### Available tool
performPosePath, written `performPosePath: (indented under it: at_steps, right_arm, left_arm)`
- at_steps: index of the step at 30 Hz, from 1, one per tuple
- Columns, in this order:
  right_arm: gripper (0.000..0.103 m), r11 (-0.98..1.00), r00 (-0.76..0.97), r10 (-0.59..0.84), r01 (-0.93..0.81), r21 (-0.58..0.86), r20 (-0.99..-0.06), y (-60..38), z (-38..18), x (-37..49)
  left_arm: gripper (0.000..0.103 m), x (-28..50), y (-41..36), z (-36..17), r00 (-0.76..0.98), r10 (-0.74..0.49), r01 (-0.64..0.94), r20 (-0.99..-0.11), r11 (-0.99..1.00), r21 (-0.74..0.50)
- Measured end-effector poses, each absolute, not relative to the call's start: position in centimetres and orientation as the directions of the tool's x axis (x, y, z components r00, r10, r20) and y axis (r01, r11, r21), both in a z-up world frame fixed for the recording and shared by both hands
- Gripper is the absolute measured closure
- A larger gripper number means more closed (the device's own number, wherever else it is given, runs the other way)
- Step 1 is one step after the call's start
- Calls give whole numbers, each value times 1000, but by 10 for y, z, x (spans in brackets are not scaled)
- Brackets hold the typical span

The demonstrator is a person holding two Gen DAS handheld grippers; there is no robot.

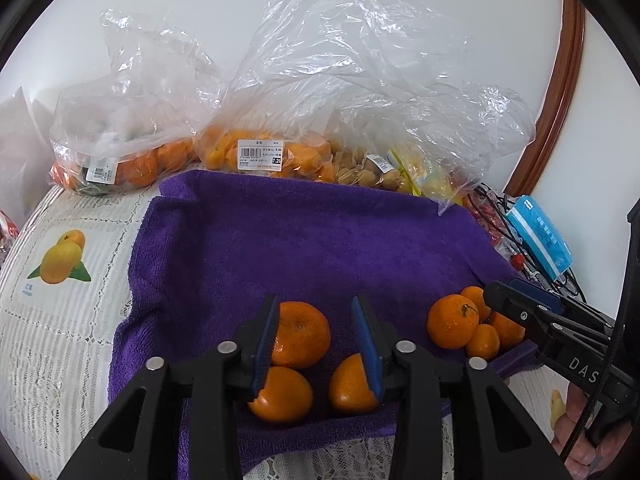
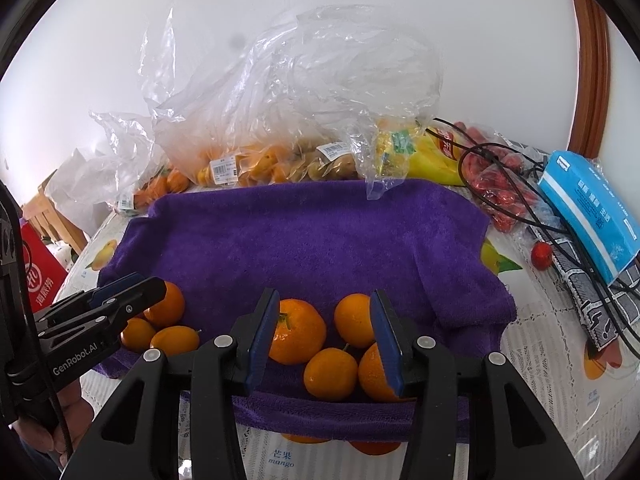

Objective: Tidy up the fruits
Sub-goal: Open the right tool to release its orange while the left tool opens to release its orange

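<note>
A purple towel (image 1: pixel 304 232) (image 2: pixel 304 240) covers the table. Two groups of loose oranges lie on its near edge. In the left wrist view my left gripper (image 1: pixel 316 344) is open over three oranges (image 1: pixel 302 334), holding nothing. My right gripper (image 1: pixel 496 300) shows at the right beside several oranges (image 1: pixel 452 322). In the right wrist view my right gripper (image 2: pixel 326 340) is open over that group (image 2: pixel 298 334), holding nothing. My left gripper (image 2: pixel 148 290) shows at the left over its three oranges (image 2: pixel 166 310).
Clear plastic bags of oranges (image 1: pixel 260 158) (image 2: pixel 248 164) and other fruit (image 1: pixel 116 160) stand along the wall behind the towel. A blue tissue pack (image 2: pixel 588 208) (image 1: pixel 540 236), black cables (image 2: pixel 520 184), a red fruit bag (image 2: pixel 500 184) and bananas (image 2: pixel 432 160) lie right. The tablecloth (image 1: pixel 60 300) is lace.
</note>
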State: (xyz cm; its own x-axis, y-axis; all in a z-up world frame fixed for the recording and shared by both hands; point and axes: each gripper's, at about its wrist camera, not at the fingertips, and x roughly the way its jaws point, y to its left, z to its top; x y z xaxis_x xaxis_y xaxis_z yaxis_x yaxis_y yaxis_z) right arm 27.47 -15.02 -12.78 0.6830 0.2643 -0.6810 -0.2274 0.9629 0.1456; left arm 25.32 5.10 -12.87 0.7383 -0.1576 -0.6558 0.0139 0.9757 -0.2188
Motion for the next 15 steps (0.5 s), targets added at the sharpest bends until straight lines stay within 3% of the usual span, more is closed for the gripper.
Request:
performPosePath:
  at_steps: [15]
  right_arm:
    - [56, 963, 687, 264, -221, 152, -677, -153, -128, 275]
  left_arm:
    - [31, 244, 54, -119, 781, -188, 43, -596, 968, -248]
